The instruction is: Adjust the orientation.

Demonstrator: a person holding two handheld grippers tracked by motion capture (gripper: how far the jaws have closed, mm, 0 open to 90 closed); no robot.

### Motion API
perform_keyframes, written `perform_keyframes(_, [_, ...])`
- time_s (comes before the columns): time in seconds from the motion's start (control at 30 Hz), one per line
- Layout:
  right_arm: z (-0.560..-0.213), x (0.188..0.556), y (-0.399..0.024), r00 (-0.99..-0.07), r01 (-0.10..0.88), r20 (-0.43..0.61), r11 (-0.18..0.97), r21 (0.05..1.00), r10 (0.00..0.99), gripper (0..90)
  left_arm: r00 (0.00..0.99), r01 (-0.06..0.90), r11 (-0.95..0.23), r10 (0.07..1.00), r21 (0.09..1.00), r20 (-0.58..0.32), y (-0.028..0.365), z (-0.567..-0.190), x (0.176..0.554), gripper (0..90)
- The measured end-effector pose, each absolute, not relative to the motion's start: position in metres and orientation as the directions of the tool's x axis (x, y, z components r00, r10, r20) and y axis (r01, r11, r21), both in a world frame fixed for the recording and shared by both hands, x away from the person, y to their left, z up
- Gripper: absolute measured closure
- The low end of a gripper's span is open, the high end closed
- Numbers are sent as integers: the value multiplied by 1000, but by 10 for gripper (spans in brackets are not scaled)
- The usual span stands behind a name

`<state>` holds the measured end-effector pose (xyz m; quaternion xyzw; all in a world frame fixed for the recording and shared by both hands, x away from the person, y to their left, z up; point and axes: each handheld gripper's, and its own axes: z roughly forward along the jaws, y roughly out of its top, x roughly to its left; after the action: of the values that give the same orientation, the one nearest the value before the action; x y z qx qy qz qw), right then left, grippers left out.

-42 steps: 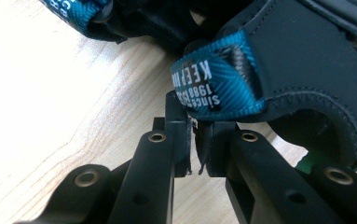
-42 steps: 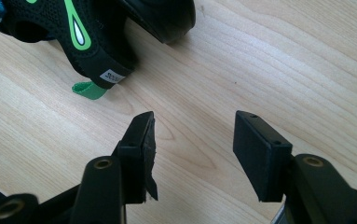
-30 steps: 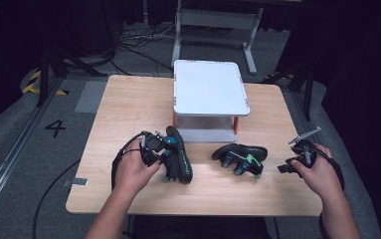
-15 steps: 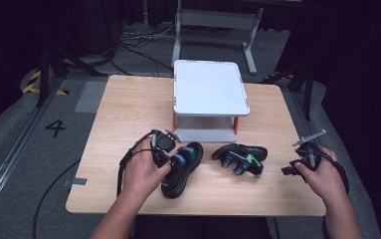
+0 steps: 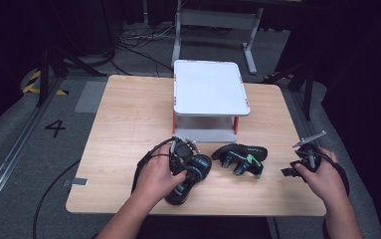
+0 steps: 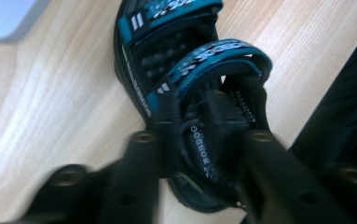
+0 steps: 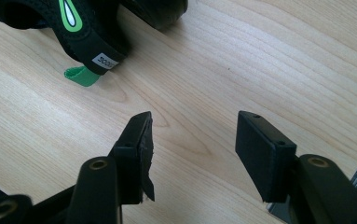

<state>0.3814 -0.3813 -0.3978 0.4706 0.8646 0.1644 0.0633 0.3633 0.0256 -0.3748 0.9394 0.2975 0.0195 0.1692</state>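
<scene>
Left claw [image 5: 190,162] low over the near half of the tabletop [image 5: 128,129], in the person's left hand [image 5: 155,177]. Jaws just been opening, teal-strapped sandal's heel strap between them; in the left gripper view the blurred jaws sit either side of that strap, pads against it, so grasping the strap. Teal-strapped sandal [image 6: 181,70] lying on the wood, sole down, toe end pointing away from the claw in the left gripper view; in the high view [image 5: 190,179] slanted, heel end toward the white rack, far end near the tabletop's front edge.

Right claw [image 7: 192,140] released, jaws well apart, bare wood between them. Held in the right hand [image 5: 322,174] at the right edge of the tabletop, well apart from both sandals. Left pad's lining frayed at its lower tip.

Green-strapped sandal [image 5: 240,157] beside the teal one, to its right in the high view, just in front of the rack; small gap between the two. In the right gripper view its strap with a white label and a green tab [image 7: 80,74] beyond the open jaws, not touching them.

White two-tier rack [image 5: 210,94] standing mid-tabletop behind both sandals, orange posts at the corners.
</scene>
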Motion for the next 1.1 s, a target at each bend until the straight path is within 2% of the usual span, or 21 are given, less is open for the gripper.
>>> perform_keyframes(0.07, [-398, 382, -380, -554, 789, 44, 507, 345, 832, 472, 844, 515, -788, 535, 338, -40, 21, -374, 363, 576])
perform_keyframes(0.17, [-398, 381, -379, -553, 790, 45, 507, 344, 832, 470, 860, 489, -813, 510, 316, -19, 13, -373, 361, 491])
perform_keyframes(0.27, [-398, 380, -379, -555, 788, 43, 509, 345, 831, 469, 863, 483, -820, 504, 309, -11, 12, -373, 360, 465])
perform_keyframes(0.33, [-397, 380, -381, -554, 787, 41, 507, 351, 831, 466, 857, 478, -823, 514, 307, 41, 15, -371, 358, 454])
perform_keyframes(0.37, [-396, 379, -383, -550, 789, 45, 501, 355, 834, 465, 851, 487, -817, 524, 308, 43, 17, -369, 358, 418])
perform_keyframes(0.5, [-397, 378, -386, -546, 790, 41, 498, 357, 837, 459, 853, 492, -829, 520, 266, 42, 19, -377, 369, 386])
perform_keyframes(0.63, [-397, 376, -384, -553, 787, 52, 501, 360, 831, 452, 878, 465, -859, 478, 216, 10, 12, -395, 381, 370])
perform_keyframes(0.7, [-398, 376, -384, -555, 785, 53, 502, 364, 830, 450, 895, 435, -880, 446, 192, 16, 9, -402, 385, 421])
perform_keyframes(0.73, [-398, 376, -385, -553, 786, 52, 501, 362, 831, 449, 899, 422, -887, 437, 185, 43, 7, -404, 386, 482])
perform_keyframes(0.83, [-398, 375, -386, -550, 788, 53, 498, 362, 833, 448, 888, 430, -884, 451, 182, 90, 7, -405, 387, 665])
perform_keyframes(0.87, [-398, 375, -387, -551, 787, 51, 498, 365, 833, 448, 874, 449, -872, 474, 196, 105, 7, -403, 386, 665])
perform_keyframes(0.9, [-398, 374, -388, -545, 790, 53, 492, 365, 837, 447, 867, 456, -866, 484, 204, 119, 8, -402, 386, 724])
perform_keyframes(1.1, [-396, 374, -388, -547, 787, 54, 492, 372, 835, 447, 798, 549, -781, 596, 297, 93, 12, -394, 388, 780])
